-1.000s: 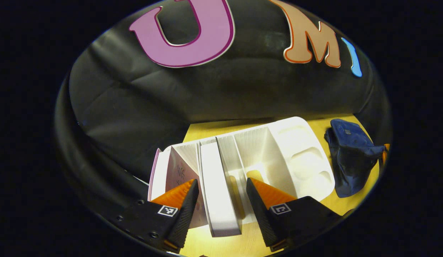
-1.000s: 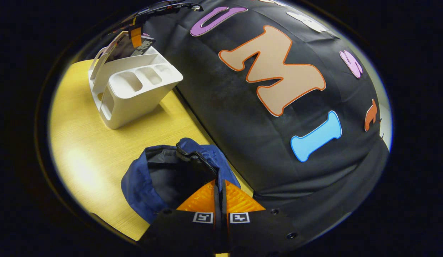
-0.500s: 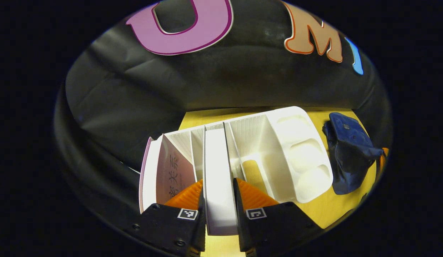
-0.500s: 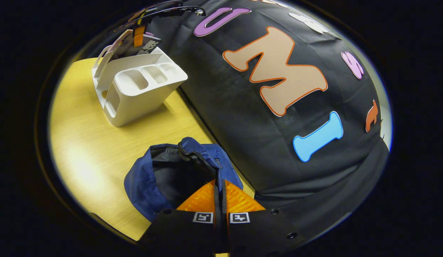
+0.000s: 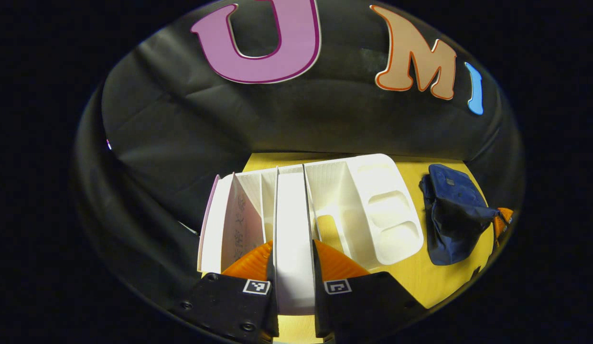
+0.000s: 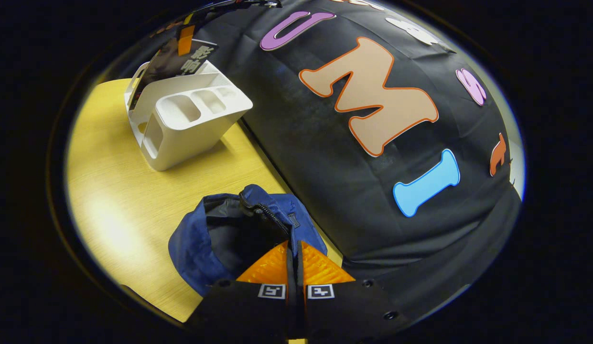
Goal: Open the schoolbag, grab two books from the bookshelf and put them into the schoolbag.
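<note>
Left gripper view: left gripper (image 5: 293, 258) is clamped on a white book (image 5: 292, 239), one finger pressed on each face of it. The book stands upright, edge-on, in a slot of the white bookshelf (image 5: 372, 200). A second book (image 5: 229, 224) with a pinkish cover leans in the slot to the left of it, just beside the left finger. Right part of the bookshelf has shallow rounded compartments, nothing visible in them. The bookshelf sits on a yellow wooden table (image 5: 439, 282), close to the black cloth wall behind it. The blue schoolbag (image 5: 449, 220) lies on the table to the right of the bookshelf, apart from it, with the other gripper's tip showing at the bag's right edge. Right gripper view: right gripper (image 6: 293, 260) has its fingers together, pinching the zippered edge of the schoolbag (image 6: 200, 248) at its near side, so the mouth is held open and the dark lining shows. The zipper pull (image 6: 246, 200) hangs at the far rim of the opening. The bookshelf (image 6: 181, 119) stands far left on the table (image 6: 110, 200), well apart from the bag, with a dark-covered book (image 6: 174, 59) sticking up out of its far side and the other gripper's tip on it.
</note>
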Motion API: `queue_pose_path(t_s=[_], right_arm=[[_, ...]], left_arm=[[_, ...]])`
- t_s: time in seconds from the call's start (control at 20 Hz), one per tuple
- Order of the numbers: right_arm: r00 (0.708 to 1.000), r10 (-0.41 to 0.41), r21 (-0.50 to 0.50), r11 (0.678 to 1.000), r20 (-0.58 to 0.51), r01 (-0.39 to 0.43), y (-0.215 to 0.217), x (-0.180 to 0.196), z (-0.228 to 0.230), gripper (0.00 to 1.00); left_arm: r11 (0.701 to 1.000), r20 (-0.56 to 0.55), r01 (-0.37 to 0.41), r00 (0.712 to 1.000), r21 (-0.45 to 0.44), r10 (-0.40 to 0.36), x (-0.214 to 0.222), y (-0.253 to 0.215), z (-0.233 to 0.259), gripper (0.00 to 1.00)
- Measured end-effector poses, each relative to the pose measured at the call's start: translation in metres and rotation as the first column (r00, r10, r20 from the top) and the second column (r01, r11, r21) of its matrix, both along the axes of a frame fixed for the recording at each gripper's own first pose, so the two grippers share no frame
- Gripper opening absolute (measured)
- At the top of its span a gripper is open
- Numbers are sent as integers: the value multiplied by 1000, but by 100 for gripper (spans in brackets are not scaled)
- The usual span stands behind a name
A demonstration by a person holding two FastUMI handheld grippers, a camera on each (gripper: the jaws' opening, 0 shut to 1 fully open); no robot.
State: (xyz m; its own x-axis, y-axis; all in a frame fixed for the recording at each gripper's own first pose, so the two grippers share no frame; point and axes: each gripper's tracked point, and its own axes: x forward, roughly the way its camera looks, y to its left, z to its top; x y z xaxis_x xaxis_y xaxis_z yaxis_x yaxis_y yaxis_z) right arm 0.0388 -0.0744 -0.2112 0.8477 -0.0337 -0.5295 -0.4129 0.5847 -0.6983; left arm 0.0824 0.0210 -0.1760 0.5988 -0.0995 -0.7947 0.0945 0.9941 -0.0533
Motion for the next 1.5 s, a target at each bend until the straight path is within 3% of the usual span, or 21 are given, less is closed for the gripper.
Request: queue_pose_path(t_s=[0.5, 0.8, 1.1, 1.5], right_arm=[[1000, 10, 18, 1000, -6, -10, 4, 1, -6, 3], [1000, 15, 16, 1000, -16, -14, 3, 2, -8, 3], [999, 26, 10, 1000, -27, -26, 5, 1, -10, 3], [999, 15, 29, 999, -32, -14, 1, 2, -6, 3]], left_arm=[[997, -39, -42, 998, -65, 39, -87, 10, 21, 27], [981, -68, -82, 995, -173, 71, -129, 0, 26, 26], [949, -114, -112, 990, -296, 82, -166, -27, 26, 26], [852, -134, -119, 989, -510, 58, -183, -101, 31, 27]])
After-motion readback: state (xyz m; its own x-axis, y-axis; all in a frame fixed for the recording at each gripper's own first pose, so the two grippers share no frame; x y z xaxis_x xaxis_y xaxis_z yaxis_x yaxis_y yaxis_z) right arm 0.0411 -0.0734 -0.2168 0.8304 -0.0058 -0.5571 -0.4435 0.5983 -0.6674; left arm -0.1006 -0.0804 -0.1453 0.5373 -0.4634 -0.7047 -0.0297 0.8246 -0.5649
